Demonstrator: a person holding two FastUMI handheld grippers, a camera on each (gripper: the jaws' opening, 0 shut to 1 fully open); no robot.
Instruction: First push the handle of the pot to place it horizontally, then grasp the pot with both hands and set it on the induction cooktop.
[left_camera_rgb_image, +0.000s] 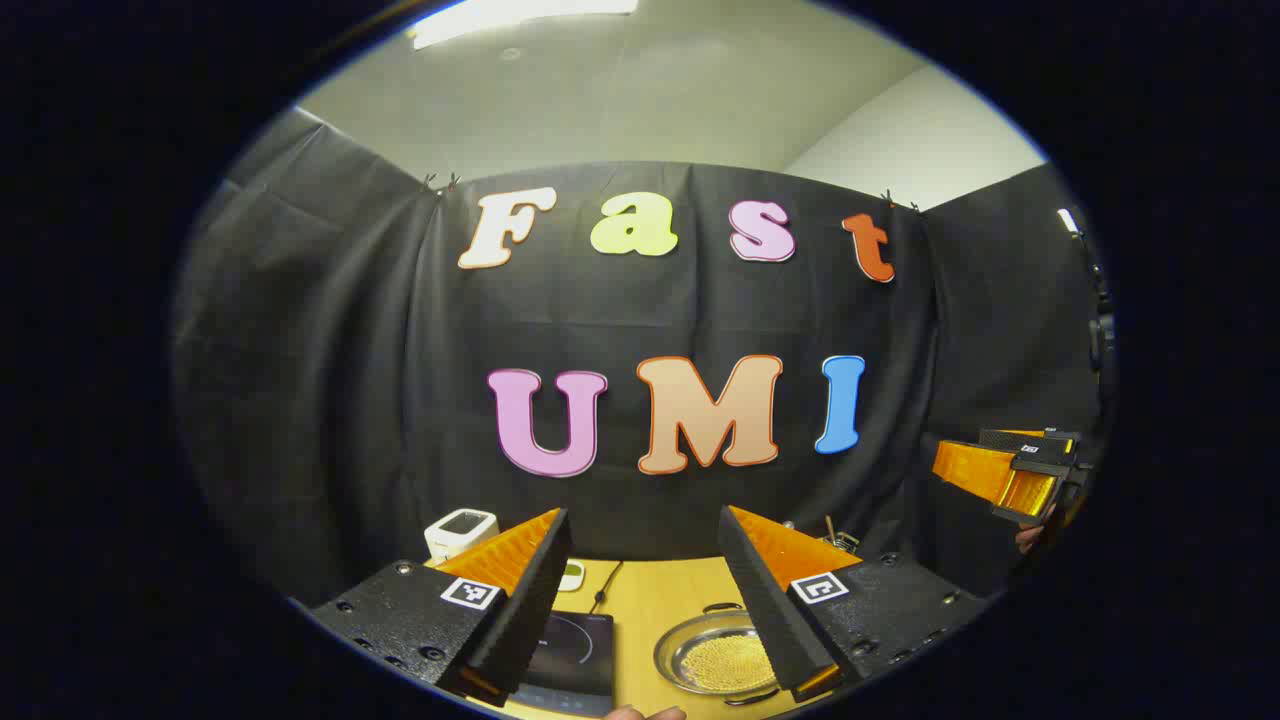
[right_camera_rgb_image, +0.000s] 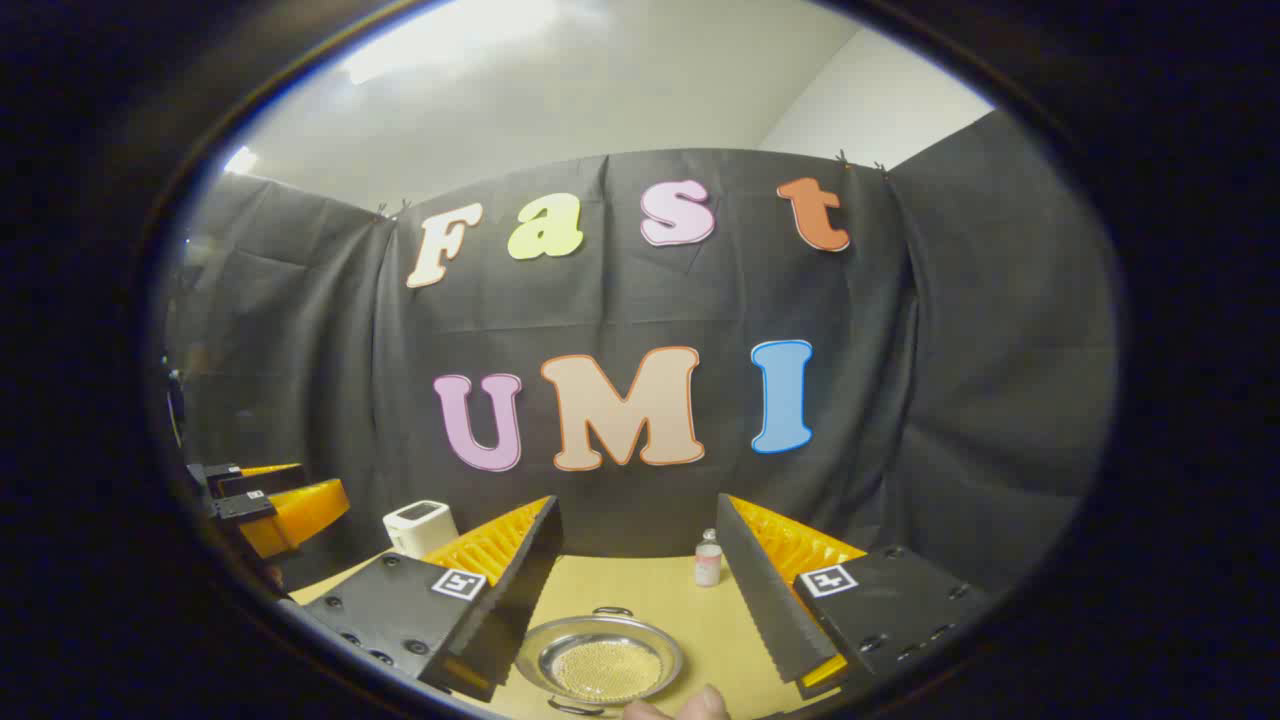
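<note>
Two grippers are raised above the desk (left_camera_rgb_image: 665, 600), and you hold both with their fingers spread wide, nothing between them. In the left gripper view, your left gripper (left_camera_rgb_image: 645, 600) frames the desk below: the pot (left_camera_rgb_image: 715, 655), a shallow shiny metal pan with a pale perforated bottom, sits at about 5 o'clock, partly hidden behind the right-hand finger, with a small loop handle showing on its far rim and another at its near edge. The induction cooktop (left_camera_rgb_image: 575, 650), a dark flat slab with a ring marking, lies just beside the pot at about 7 o'clock, a cable running from it toward the back wall. A small white device (left_camera_rgb_image: 460, 530) stands at the rear of the desk near 8 o'clock. Your other gripper appears far off at 3 o'clock in that view, held in a hand. In the right gripper view, your right gripper (right_camera_rgb_image: 640, 610) hangs over the pot (right_camera_rgb_image: 600, 660), which rests at 6 o'clock between the fingers, apart from both. A small bottle (right_camera_rgb_image: 707, 562) stands upright at the back of the desk near the right-hand finger, and the white device (right_camera_rgb_image: 420, 527) is at 8 o'clock. A fingertip (right_camera_rgb_image: 700, 703) peeks in at the bottom edge.
</note>
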